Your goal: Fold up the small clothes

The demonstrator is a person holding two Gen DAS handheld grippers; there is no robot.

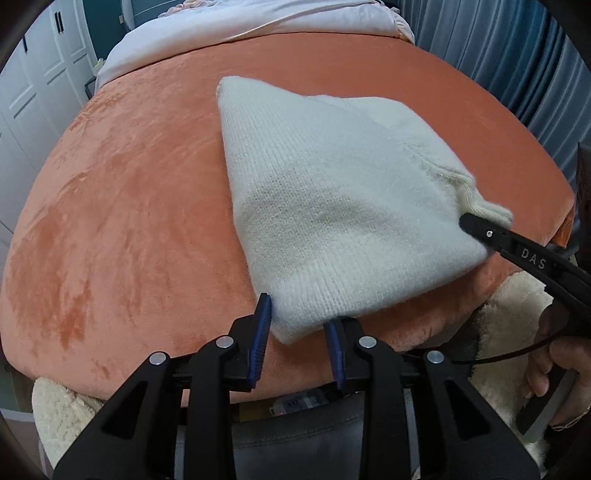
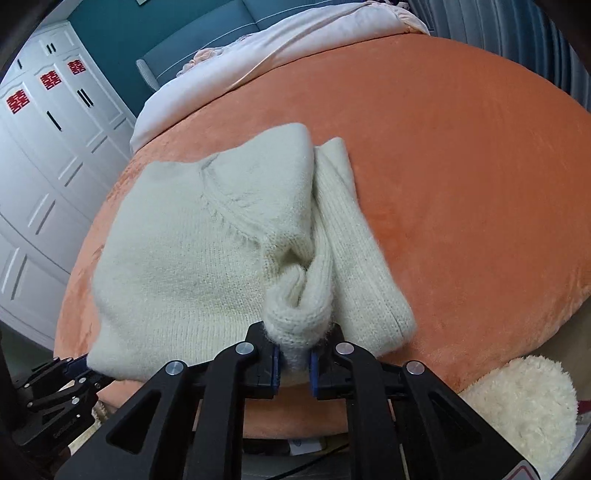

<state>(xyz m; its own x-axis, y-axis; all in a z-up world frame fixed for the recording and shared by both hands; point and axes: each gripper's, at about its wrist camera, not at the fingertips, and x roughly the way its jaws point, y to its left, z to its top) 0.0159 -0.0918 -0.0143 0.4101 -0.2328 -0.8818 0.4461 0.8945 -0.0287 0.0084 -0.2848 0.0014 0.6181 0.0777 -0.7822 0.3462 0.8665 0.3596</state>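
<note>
- On the orange bed cover (image 1: 129,184), a cream knitted sweater (image 1: 332,206) lies partly folded near the front edge, its long axis running from that edge away toward the white bedding (image 1: 258,22) at the far end.
- The left hand-held gripper (image 1: 301,332) has its jaws spread, with the near left corner of the sweater sitting between the blue pads (image 1: 260,332); the pads do not press on the knit, so nothing is held on this side.
- The right hand-held gripper (image 2: 293,363) is pinching a bunched roll of ribbed knit, seemingly a cuff or sleeve end, at the near right edge of the sweater (image 2: 177,258).
- From the right wrist view, the body of the sweater spreads to the left of that pinch, while a ribbed sleeve (image 2: 354,251) lies just to the right, running alongside the body.
- The collar seam (image 2: 225,206) shows on top, so the garment seems to be mid-fold, not finished.
- Judging by this layout, the right hand-held gripper is the one placed to act: the sleeve it holds would have to be carried leftward across the body, at right angles to the long axis.
- The left one sits nearest the bottom corner and could close there to steady the cloth.
- The fuzzy knit looks soft and may sag or slip when lifted.
</note>
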